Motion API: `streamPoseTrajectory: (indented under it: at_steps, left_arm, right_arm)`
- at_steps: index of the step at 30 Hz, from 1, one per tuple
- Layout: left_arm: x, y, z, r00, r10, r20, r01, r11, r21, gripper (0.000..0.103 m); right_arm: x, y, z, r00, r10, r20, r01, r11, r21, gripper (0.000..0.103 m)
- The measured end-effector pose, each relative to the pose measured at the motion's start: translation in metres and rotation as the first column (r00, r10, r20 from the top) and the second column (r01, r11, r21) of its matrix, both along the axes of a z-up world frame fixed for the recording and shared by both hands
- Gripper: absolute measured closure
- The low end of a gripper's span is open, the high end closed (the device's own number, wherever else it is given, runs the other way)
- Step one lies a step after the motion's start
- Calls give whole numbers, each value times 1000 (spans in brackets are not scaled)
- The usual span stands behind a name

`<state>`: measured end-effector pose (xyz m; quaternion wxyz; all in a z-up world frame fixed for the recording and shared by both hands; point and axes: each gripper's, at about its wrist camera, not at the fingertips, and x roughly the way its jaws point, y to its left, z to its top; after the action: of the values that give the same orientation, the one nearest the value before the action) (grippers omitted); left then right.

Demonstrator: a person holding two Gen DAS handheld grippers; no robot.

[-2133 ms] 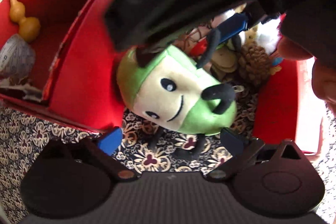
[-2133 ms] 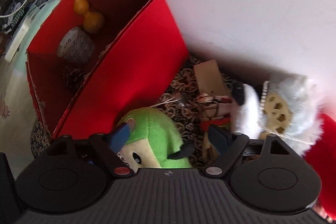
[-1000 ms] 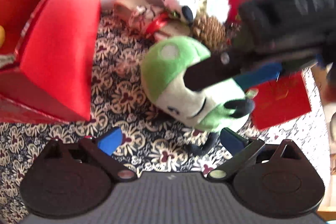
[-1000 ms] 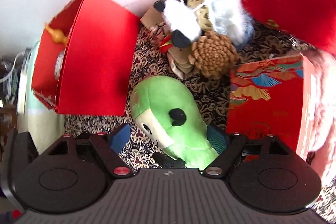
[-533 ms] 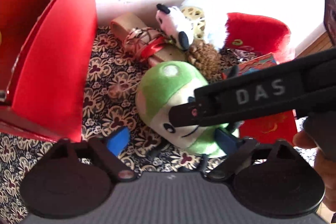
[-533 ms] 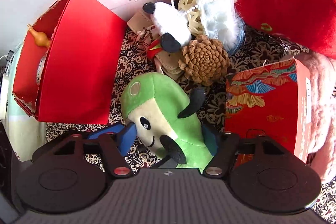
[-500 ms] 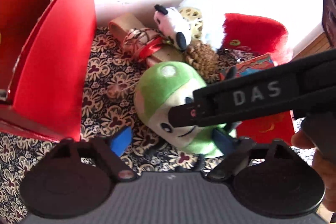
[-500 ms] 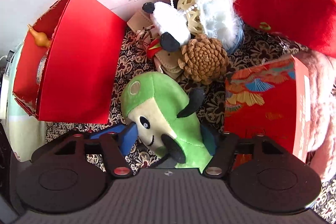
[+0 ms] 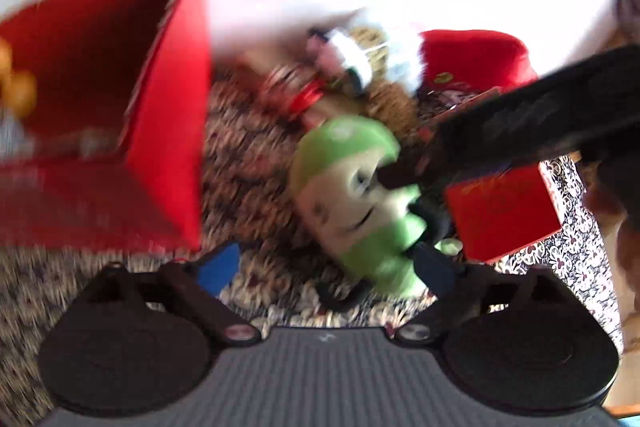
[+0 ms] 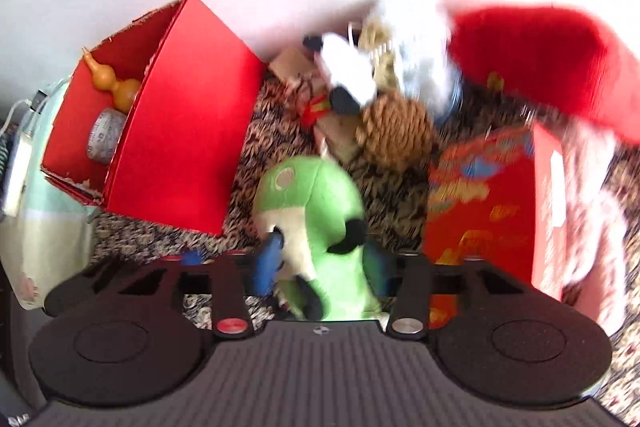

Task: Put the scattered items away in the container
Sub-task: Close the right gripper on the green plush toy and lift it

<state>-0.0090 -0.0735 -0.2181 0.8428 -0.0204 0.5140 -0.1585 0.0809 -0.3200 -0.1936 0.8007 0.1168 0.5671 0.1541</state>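
Plainly the right gripper point(image 10: 320, 259) has closed its blue pads on the green plush toy point(image 10: 316, 211), pinching it around the lower body while the head pokes out ahead of the fingers; the toy sits low over the patterned cloth near the middle of the table, though the blur hides whether it has lifted clear. The left gripper point(image 9: 328, 263) is spread wide with nothing between its fingers, hanging just beside the same toy. The red box point(image 10: 180, 131), the likely container, stands at the left side of the table with an orange gourd point(image 10: 112, 83) and a grey patterned ball point(image 10: 104, 139) already inside. The main risk, as I judge it, is the grip itself: soft stuffing squashes and can creep out of the pads during a quick swing, dropping the toy short of the box. A low carry could also knock the head against the near wall of the box and tip or shove it toward the table's left edge. The pine cone point(image 10: 394, 135), the panda toy point(image 10: 344, 75) and the red printed box point(image 10: 492, 211) lie close around the toy, so its dangling black limbs may drag them along. The two grippers are near each other, and a careless sweep could make them collide.
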Motion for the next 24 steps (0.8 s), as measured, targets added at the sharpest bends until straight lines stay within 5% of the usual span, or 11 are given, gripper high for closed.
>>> streamPoseTrajectory:
  at_steps: [2, 6, 11, 14, 16, 17, 24]
  left_arm:
    - [8, 6, -10, 998, 35, -43, -36, 999, -23, 7]
    - [26, -5, -22, 997, 7, -76, -9, 1000, -23, 0]
    - [42, -18, -25, 996, -38, -84, 34, 998, -50, 4]
    - [40, -22, -21, 993, -84, -84, 77, 994, -83, 16]
    - [36, -23, -13, 988, -126, -89, 114, 985, -130, 46]
    - [34, -24, -8, 986, -146, -85, 133, 980, -146, 51]
    - [7, -29, 46, 972, -222, 80, 229, 968, -102, 52]
  right_arm:
    - [7, 5, -3, 1000, -1, 14, 1, 999, -39, 21]
    - [31, 21, -32, 999, 11, -53, -13, 999, -50, 22]
    - [39, 18, -55, 987, -75, -142, 77, 997, 6, 30]
    - [33, 14, -49, 988, -81, -132, 83, 996, 14, 35]
    - [26, 9, -41, 988, -102, -120, 106, 994, 27, 36]
    - [22, 7, -37, 987, -112, -113, 116, 993, 33, 37]
    - [-12, 13, 22, 993, -95, 77, 93, 995, 25, 37]
